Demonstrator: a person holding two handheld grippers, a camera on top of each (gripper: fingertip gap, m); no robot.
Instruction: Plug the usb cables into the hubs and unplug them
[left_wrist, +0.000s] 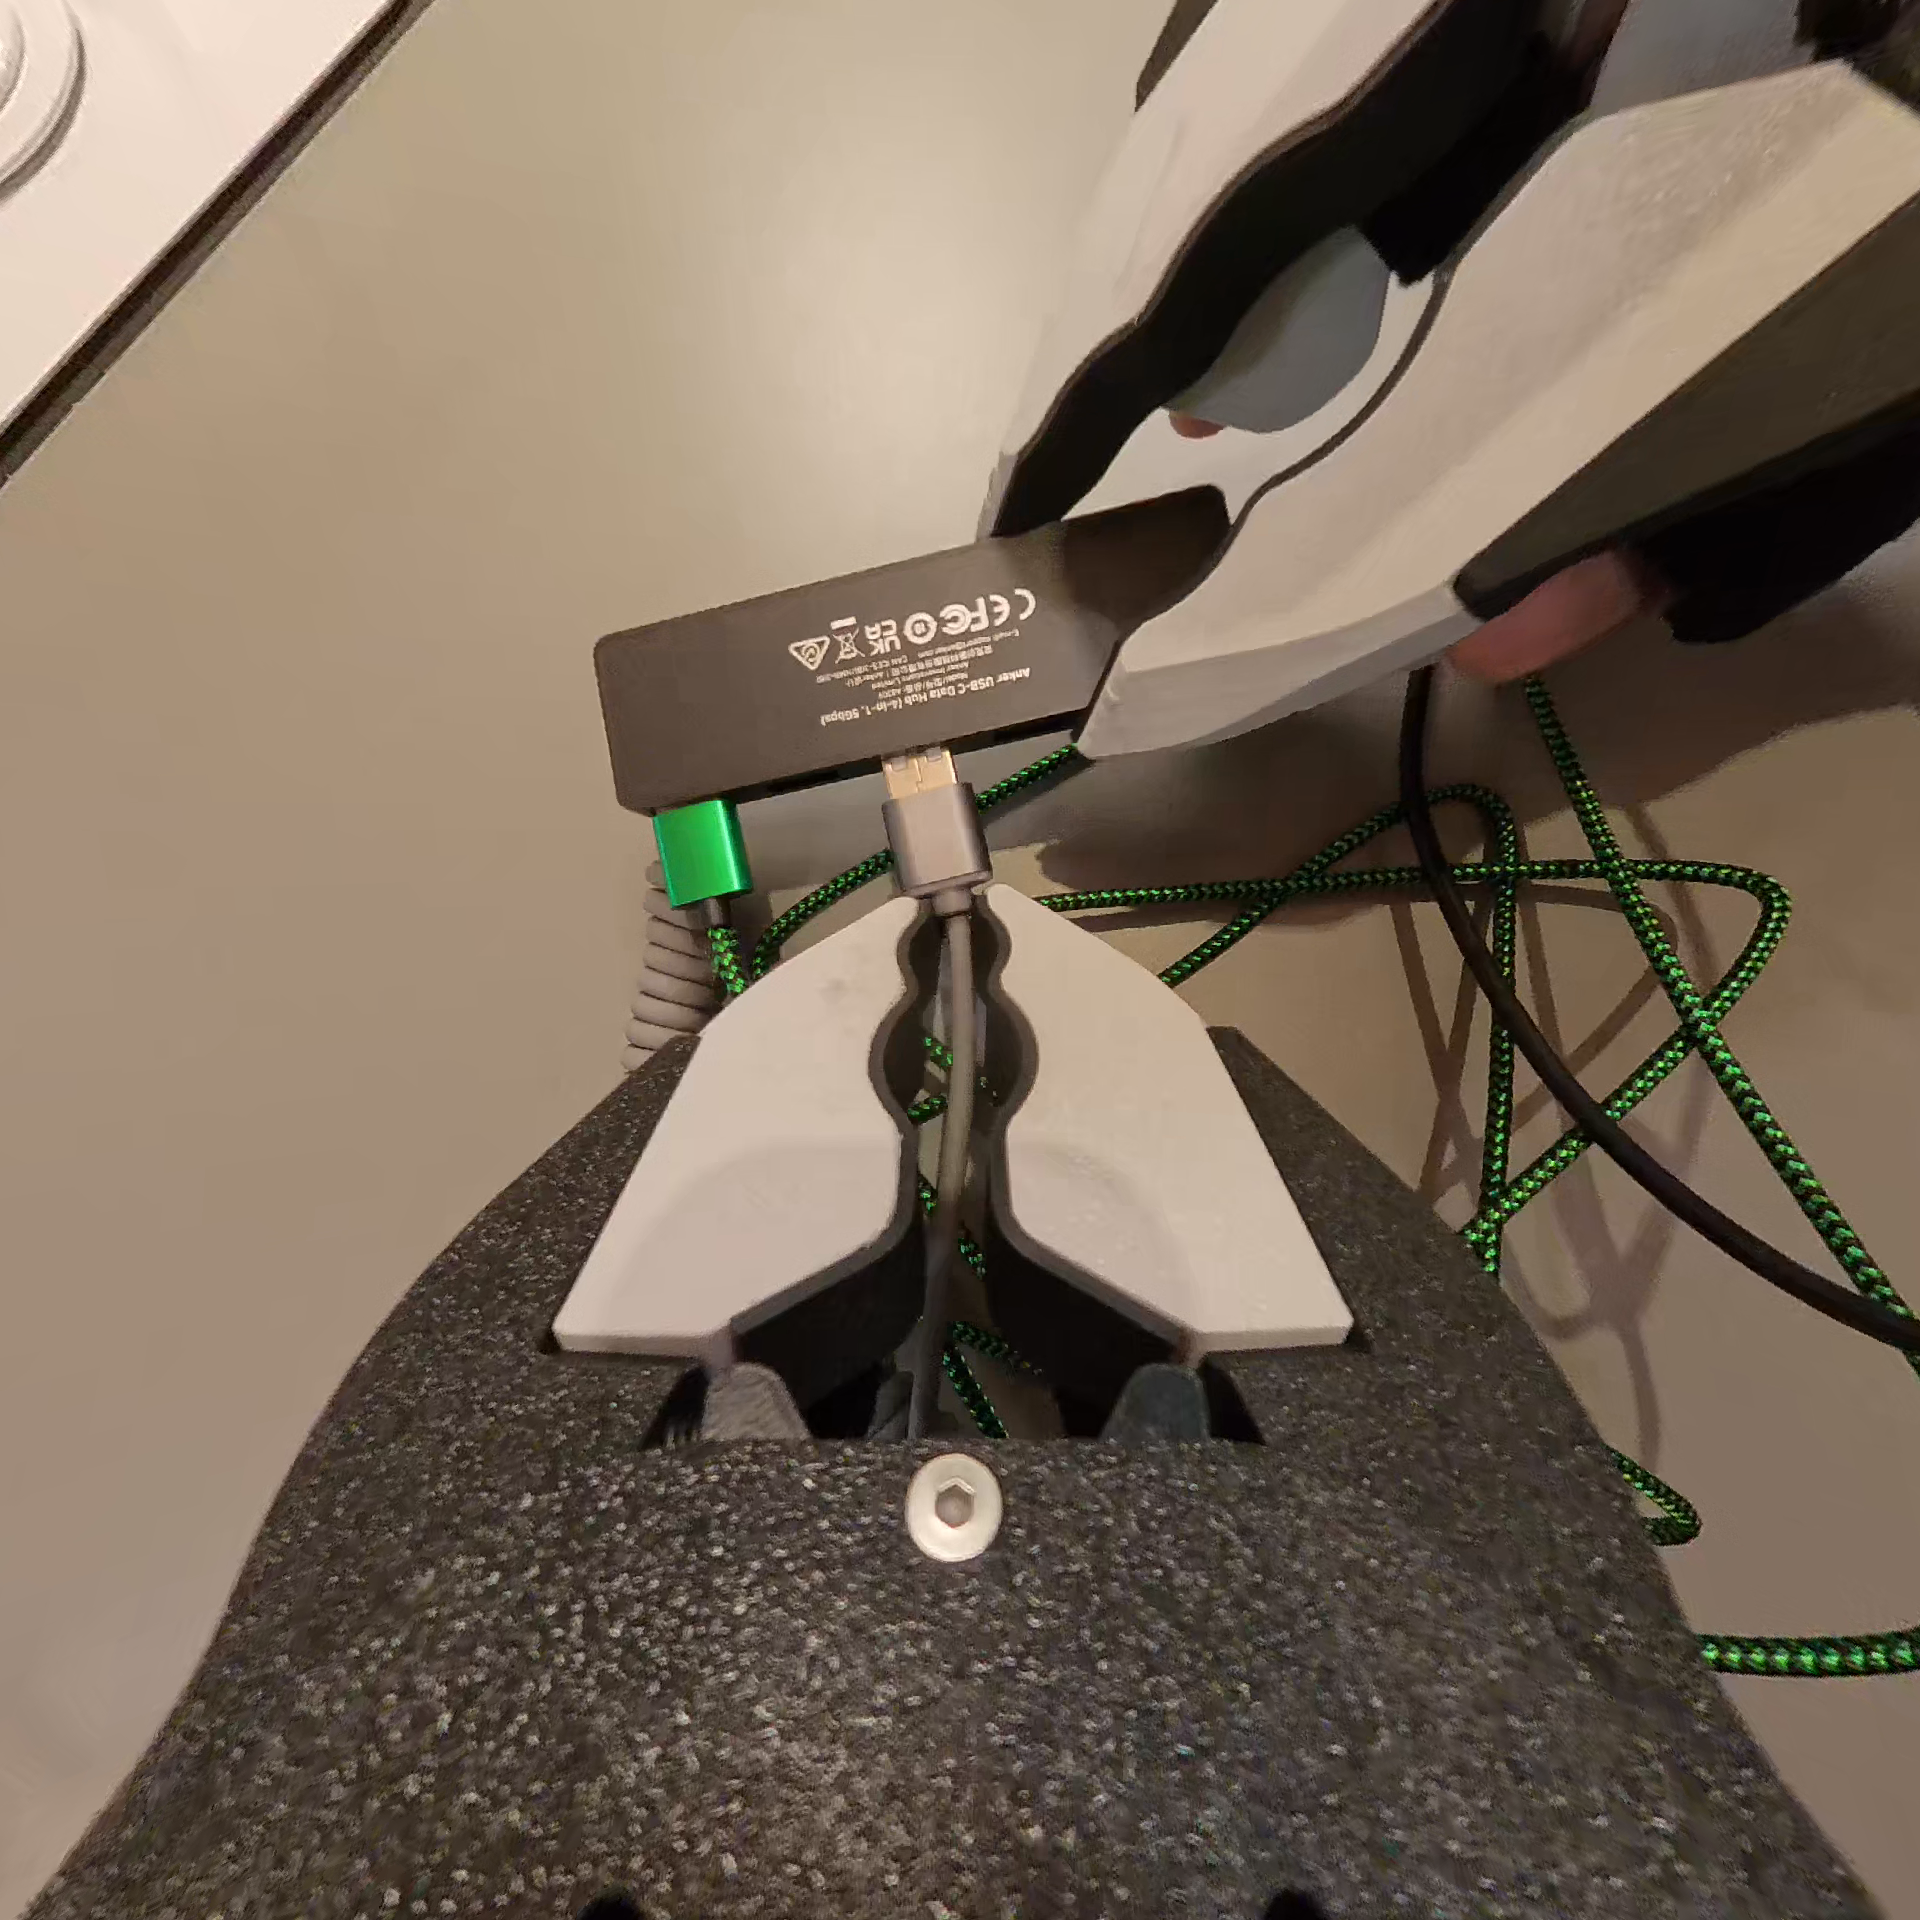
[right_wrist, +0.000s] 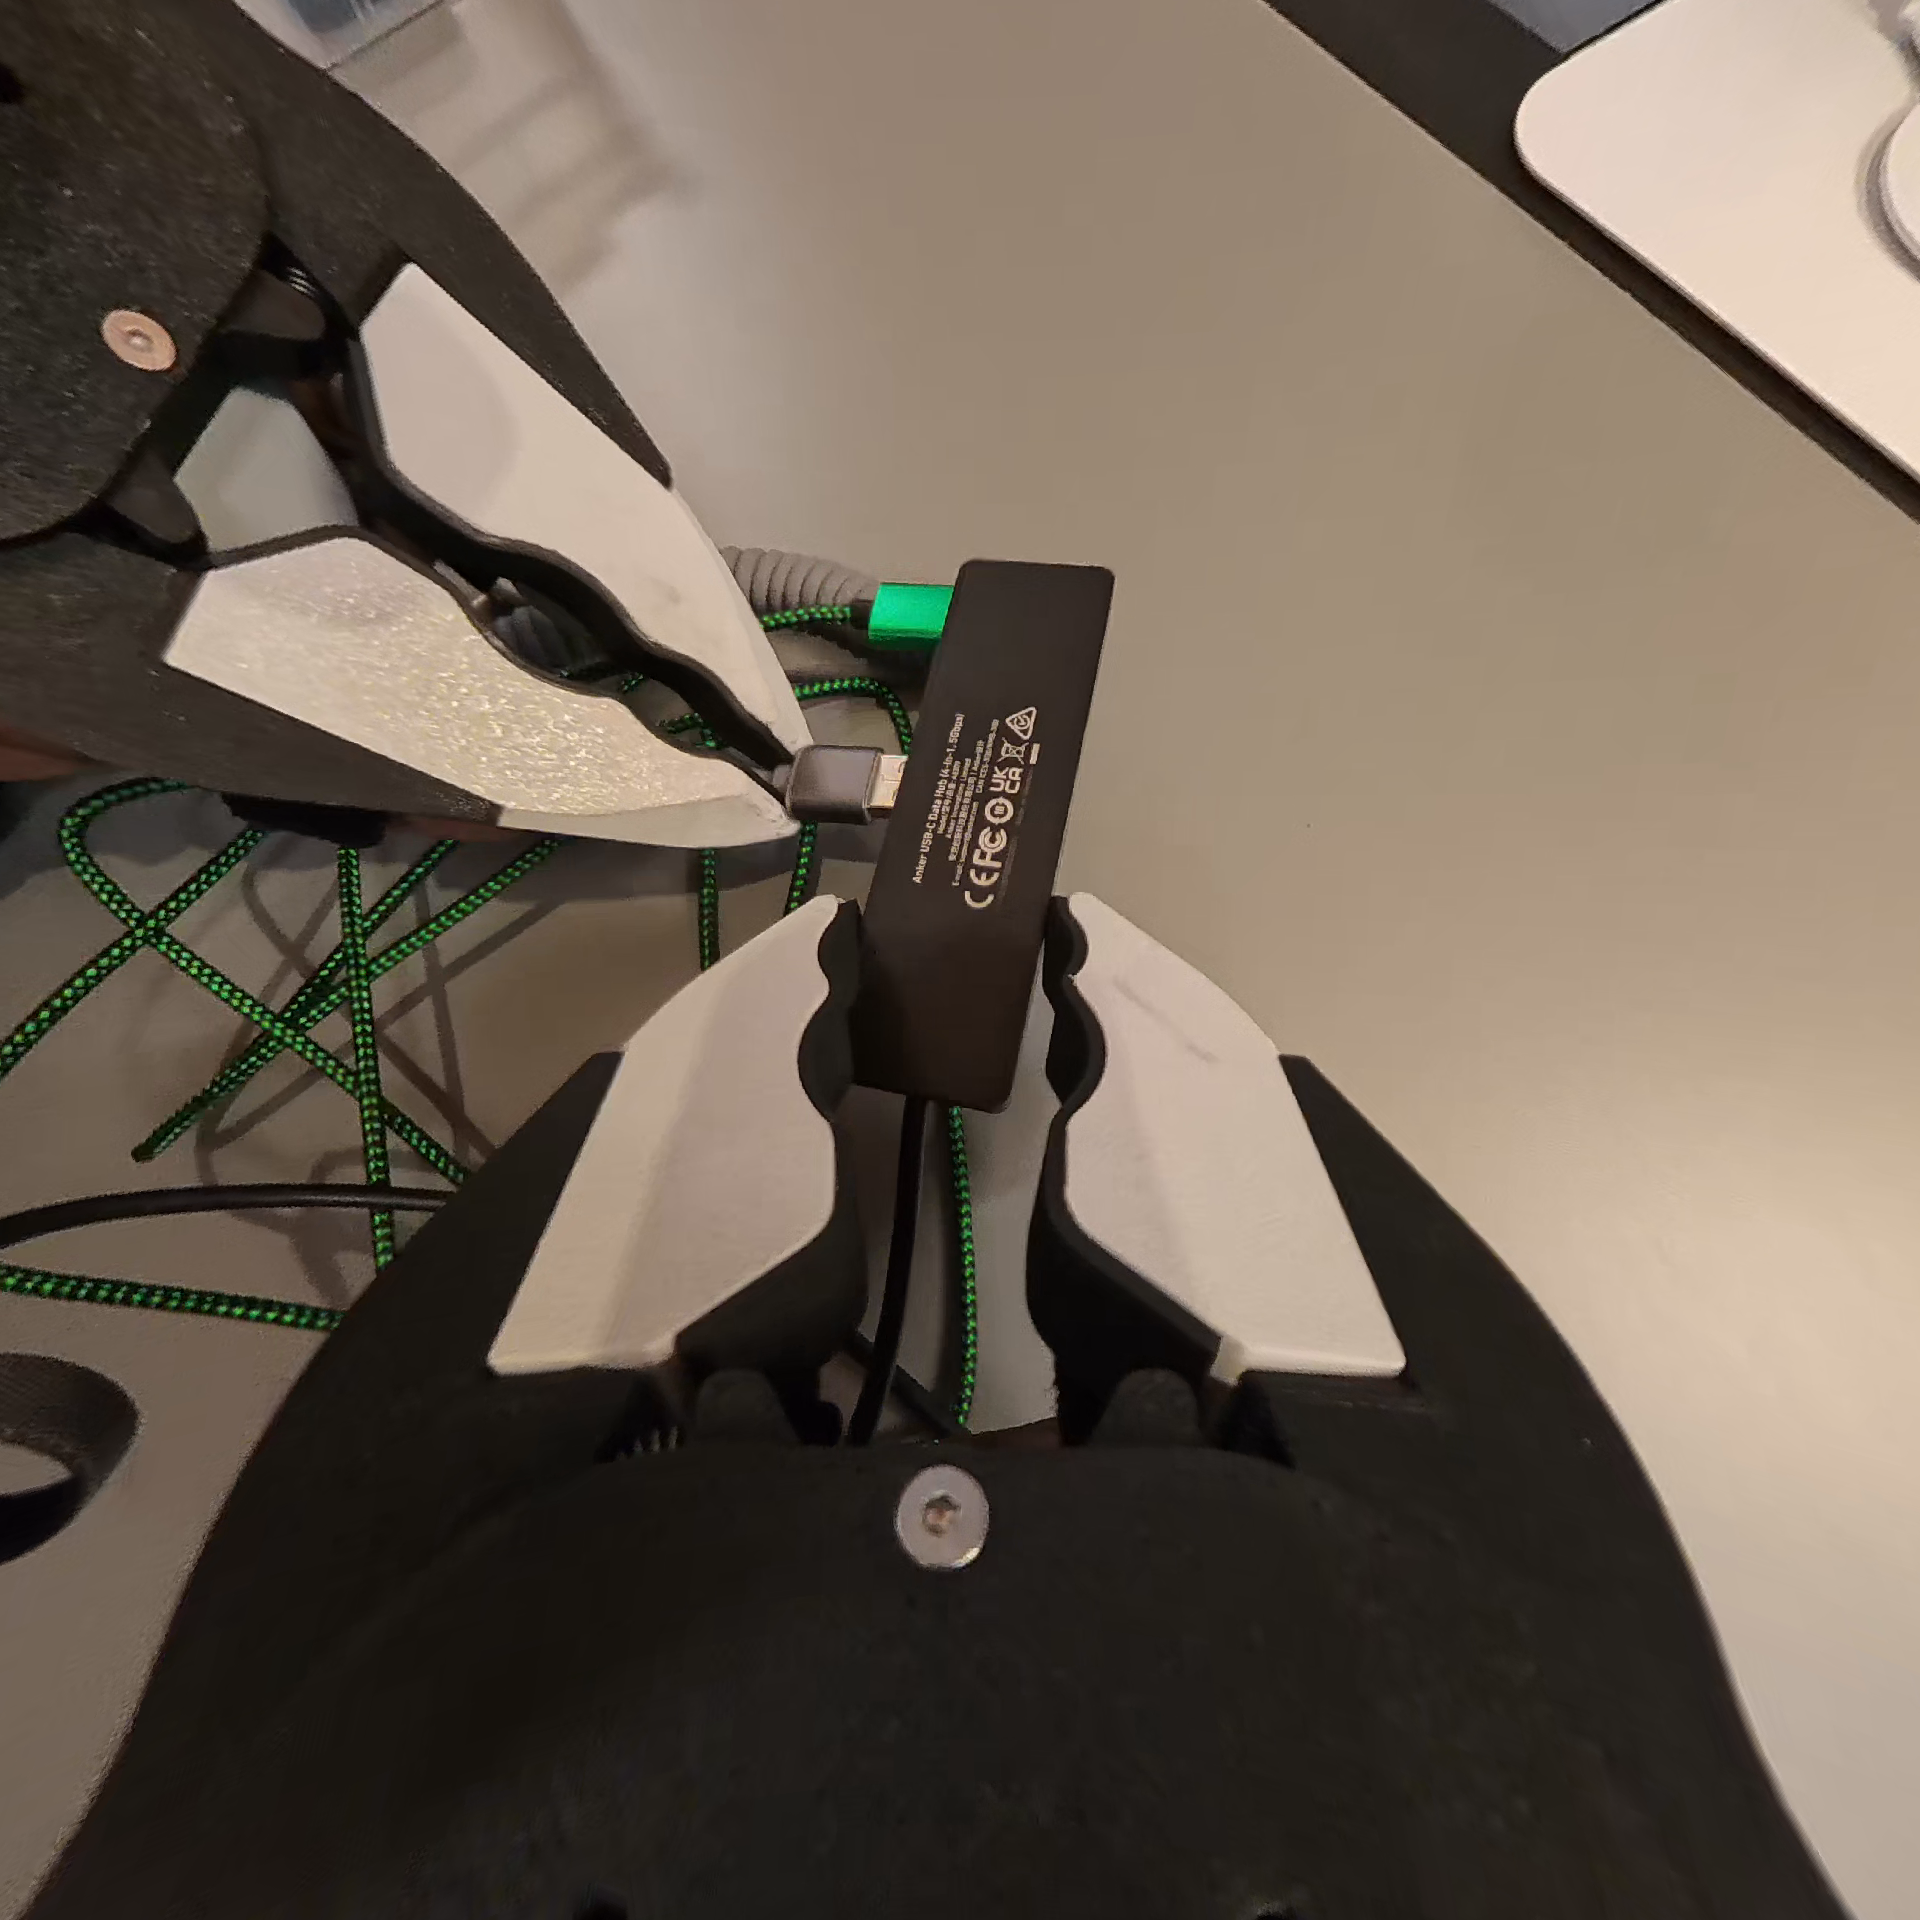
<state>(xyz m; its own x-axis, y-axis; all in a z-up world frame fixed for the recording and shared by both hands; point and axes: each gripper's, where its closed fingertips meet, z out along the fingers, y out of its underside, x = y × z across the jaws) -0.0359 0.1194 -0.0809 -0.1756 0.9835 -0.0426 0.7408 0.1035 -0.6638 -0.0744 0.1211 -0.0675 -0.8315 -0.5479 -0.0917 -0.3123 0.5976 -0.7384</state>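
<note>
The hub (left_wrist: 852, 707) looks matt black plastic. One plug (left_wrist: 701, 852) is shiny green metal, its cable (left_wrist: 1621, 883) braided cloth; the other plug (left_wrist: 935, 836) brushed grey metal. The desk (left_wrist: 468, 416) is smooth, matt.

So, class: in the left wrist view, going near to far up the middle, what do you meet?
Left gripper → grey USB plug → black hub → bare table.

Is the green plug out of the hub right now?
No, the green plug sits in the end port of the black hub, beside the grey plug.
</note>
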